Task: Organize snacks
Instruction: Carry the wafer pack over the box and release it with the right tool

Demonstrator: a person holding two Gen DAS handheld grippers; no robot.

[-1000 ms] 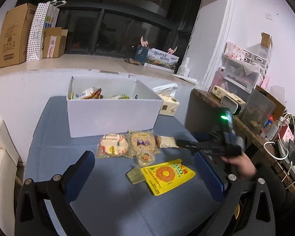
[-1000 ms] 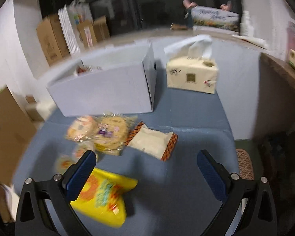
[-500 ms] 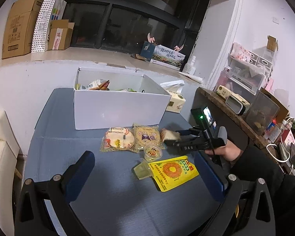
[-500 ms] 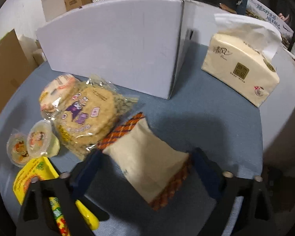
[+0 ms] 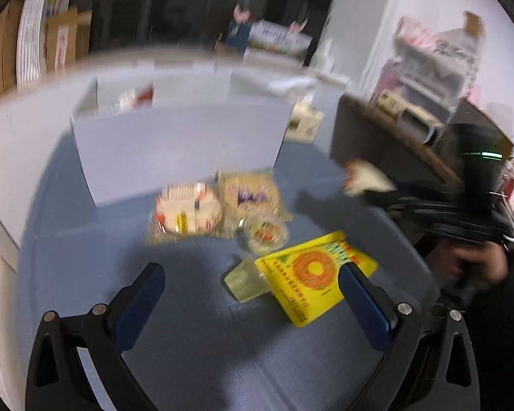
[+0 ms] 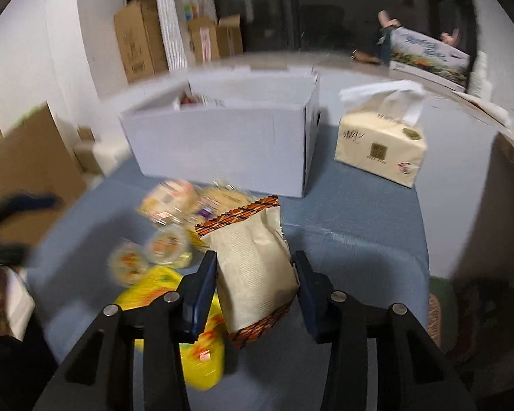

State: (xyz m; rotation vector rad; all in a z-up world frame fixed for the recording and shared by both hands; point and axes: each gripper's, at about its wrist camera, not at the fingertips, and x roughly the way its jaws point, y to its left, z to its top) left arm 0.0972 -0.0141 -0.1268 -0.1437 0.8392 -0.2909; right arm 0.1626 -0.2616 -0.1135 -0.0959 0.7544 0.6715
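Between the closing jaws of your right gripper (image 6: 255,282) sits the beige paper snack packet with orange-checked ends (image 6: 253,267), pressed by both pads and lifted off the blue tabletop (image 6: 359,239), while your left gripper (image 5: 250,294) hangs wide and empty over the yellow sunflower-print bag (image 5: 311,274). Some packets already show inside the white cardboard box (image 6: 222,144) at the far edge. Round cracker packs (image 5: 216,205), jelly cups (image 5: 265,233) and that bag remain, with a tissue pack (image 6: 380,147) beside the box and cartons along the window ledge.
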